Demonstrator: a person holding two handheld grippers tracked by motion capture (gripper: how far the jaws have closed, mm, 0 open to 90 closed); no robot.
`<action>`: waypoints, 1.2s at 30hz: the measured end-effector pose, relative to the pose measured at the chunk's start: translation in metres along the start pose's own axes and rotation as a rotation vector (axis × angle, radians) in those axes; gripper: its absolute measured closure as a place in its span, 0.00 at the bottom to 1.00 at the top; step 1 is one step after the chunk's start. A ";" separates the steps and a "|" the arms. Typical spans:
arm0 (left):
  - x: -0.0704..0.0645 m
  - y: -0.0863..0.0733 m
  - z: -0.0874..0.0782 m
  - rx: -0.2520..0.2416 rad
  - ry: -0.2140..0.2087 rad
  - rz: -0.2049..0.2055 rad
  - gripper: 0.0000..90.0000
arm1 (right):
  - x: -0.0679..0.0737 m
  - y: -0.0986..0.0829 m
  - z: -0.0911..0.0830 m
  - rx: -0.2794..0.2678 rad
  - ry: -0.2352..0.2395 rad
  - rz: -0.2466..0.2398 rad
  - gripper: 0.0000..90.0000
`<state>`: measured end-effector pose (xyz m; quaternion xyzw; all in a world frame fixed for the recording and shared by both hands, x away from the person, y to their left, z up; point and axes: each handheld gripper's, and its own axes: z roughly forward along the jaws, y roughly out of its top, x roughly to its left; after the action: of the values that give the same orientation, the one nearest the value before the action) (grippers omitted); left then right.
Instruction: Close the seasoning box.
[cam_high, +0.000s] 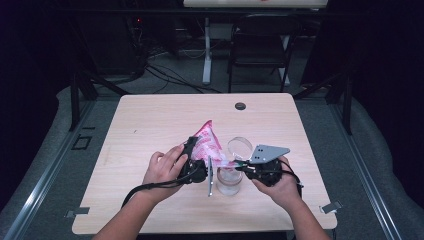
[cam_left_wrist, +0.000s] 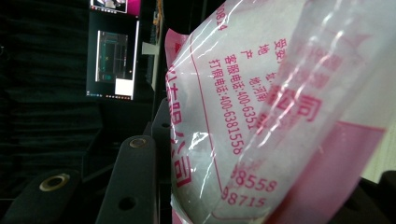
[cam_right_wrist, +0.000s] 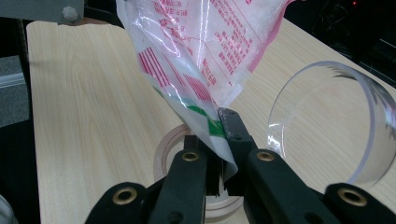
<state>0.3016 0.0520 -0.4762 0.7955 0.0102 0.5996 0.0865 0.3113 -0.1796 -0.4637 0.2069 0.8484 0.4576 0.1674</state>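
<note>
Red print on the bag reads clearly in left gripper view.

My high view: fixed above near table edge, facing forward and down, distant. My left gripper view: along jaws, very close on pink bag. My right gripper view: along jaws, close. All three share bag.
</note>
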 end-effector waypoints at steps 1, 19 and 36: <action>0.000 0.000 0.000 0.000 0.000 0.001 0.67 | 0.000 0.000 0.000 0.001 0.000 -0.001 0.98; 0.001 0.001 0.000 -0.007 0.002 -0.002 0.67 | 0.000 0.000 0.000 0.003 -0.003 0.000 0.98; 0.003 0.002 -0.001 -0.012 0.010 0.007 0.67 | -0.001 -0.001 0.000 0.003 -0.005 0.001 0.98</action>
<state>0.3015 0.0503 -0.4732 0.7920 0.0045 0.6039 0.0890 0.3116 -0.1805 -0.4640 0.2088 0.8486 0.4558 0.1688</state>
